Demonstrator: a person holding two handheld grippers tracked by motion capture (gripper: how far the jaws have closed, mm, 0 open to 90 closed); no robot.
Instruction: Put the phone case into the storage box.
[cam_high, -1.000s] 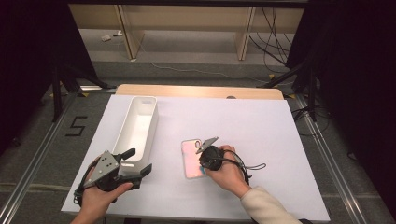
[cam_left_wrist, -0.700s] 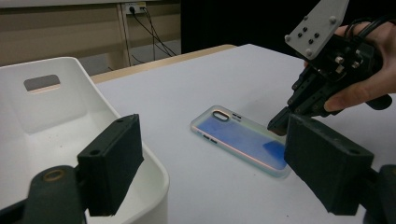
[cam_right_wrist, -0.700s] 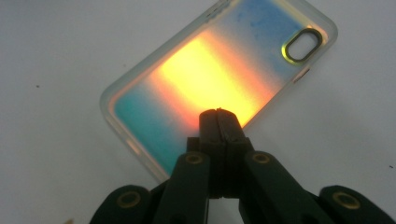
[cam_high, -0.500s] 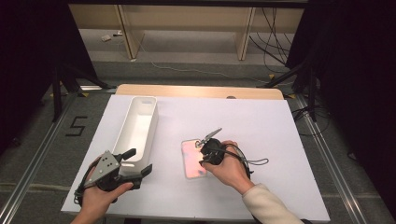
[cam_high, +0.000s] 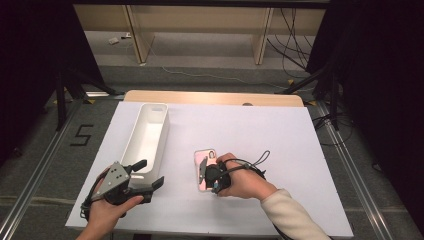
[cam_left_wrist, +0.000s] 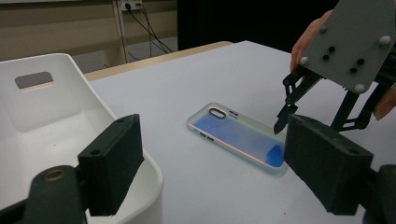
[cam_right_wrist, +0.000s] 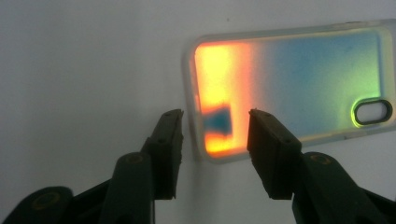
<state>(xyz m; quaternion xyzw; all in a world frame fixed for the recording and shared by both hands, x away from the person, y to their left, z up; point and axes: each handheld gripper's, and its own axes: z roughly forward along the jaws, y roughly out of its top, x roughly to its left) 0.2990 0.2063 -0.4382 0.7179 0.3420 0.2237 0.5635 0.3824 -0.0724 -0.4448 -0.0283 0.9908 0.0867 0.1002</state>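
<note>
While your right gripper (cam_right_wrist: 215, 133) hangs over the near end of the phone case (cam_high: 206, 168), read these lines before you move.

Phone case: it lies flat on the white table (cam_high: 280, 145), just right of the white bin (cam_high: 146, 139) and apart from it, camera cut-out toward the far end.

Right gripper: its jaws have just been opening and now stand spread, straddling 1 corner of the case with no pad pressing on it.

Left gripper (cam_high: 145, 176): jaws spread, holding nothing, resting by the bin's near end.

Risk 1: close on that corner alone and the thin, flexible case will likely bend or twist out of the pads.

Risk 2: the case lies flush on the table, so a pad may ride over its rim and push it away instead of getting under.

Risk 3: a sideways shove could slide it against the bin wall.

Risk 4: your left gripper sits close to the bin and could knock it.

Count: 1 phone case, 1 bin, 2 grippers, 1 table.
</note>
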